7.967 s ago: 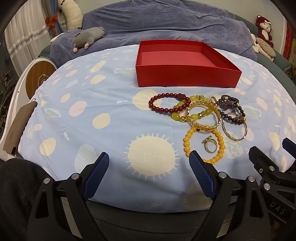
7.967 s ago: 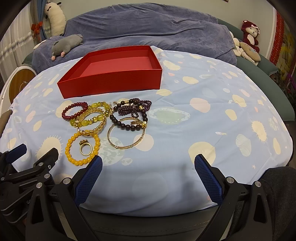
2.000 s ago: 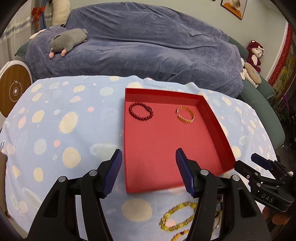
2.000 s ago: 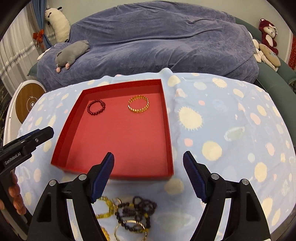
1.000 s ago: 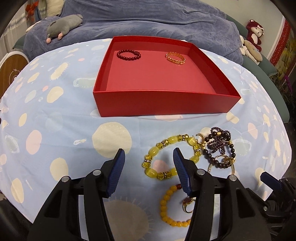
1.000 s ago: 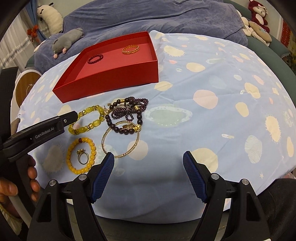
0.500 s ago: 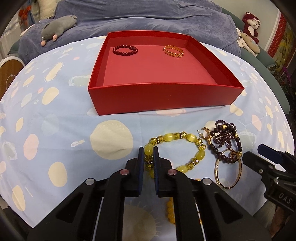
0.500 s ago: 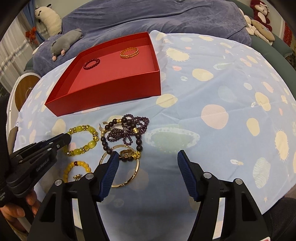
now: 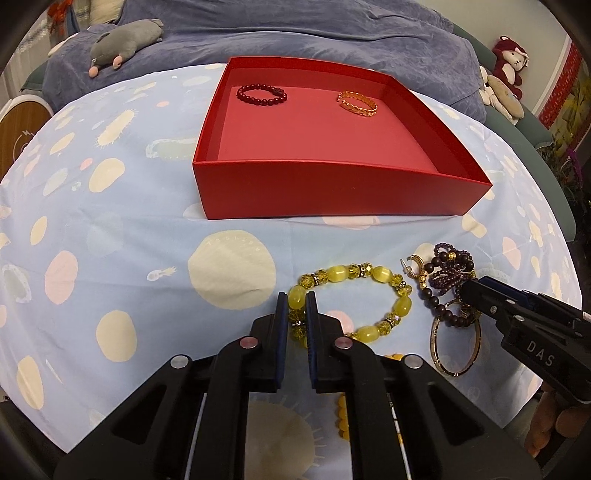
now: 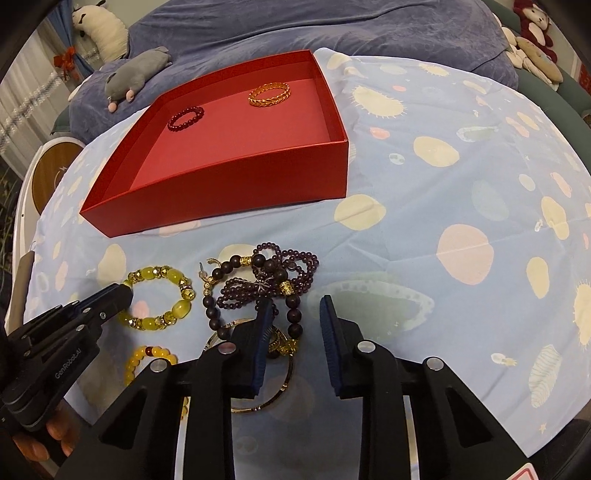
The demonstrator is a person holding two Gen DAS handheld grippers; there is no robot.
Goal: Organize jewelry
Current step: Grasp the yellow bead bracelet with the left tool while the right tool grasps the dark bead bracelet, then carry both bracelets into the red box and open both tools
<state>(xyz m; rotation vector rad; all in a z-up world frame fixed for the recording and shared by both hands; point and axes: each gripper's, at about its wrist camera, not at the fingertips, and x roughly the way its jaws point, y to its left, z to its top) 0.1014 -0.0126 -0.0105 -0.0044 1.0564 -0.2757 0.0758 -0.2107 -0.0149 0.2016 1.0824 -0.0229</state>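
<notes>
A red box (image 9: 332, 192) (image 10: 236, 192) holds a dark red bead bracelet (image 9: 261, 95) (image 10: 185, 117) and a gold chain bracelet (image 9: 357, 103) (image 10: 269, 94). My left gripper (image 9: 295, 317) (image 10: 122, 295) is shut on the left side of a yellow bead bracelet (image 9: 354, 295) (image 10: 162, 295) lying on the cloth. My right gripper (image 10: 293, 321) (image 9: 466, 291) is partly closed around the dark brown bead bracelet (image 10: 258, 291) (image 9: 443, 291) and does not grip it. A thin gold bangle (image 9: 455, 343) (image 10: 266, 384) and an orange bead bracelet (image 10: 147, 363) lie near.
The cloth (image 9: 110, 229) is light blue with pale spots. A blue blanket (image 9: 295, 33) with a grey plush toy (image 9: 122, 40) lies behind the box. Stuffed animals (image 9: 506, 70) sit at the far right. A gold earring (image 9: 415, 266) lies beside the purple beads.
My left gripper came down from the box and closed on the yellow bracelet. My right gripper moved in over the dark beads and narrowed its opening.
</notes>
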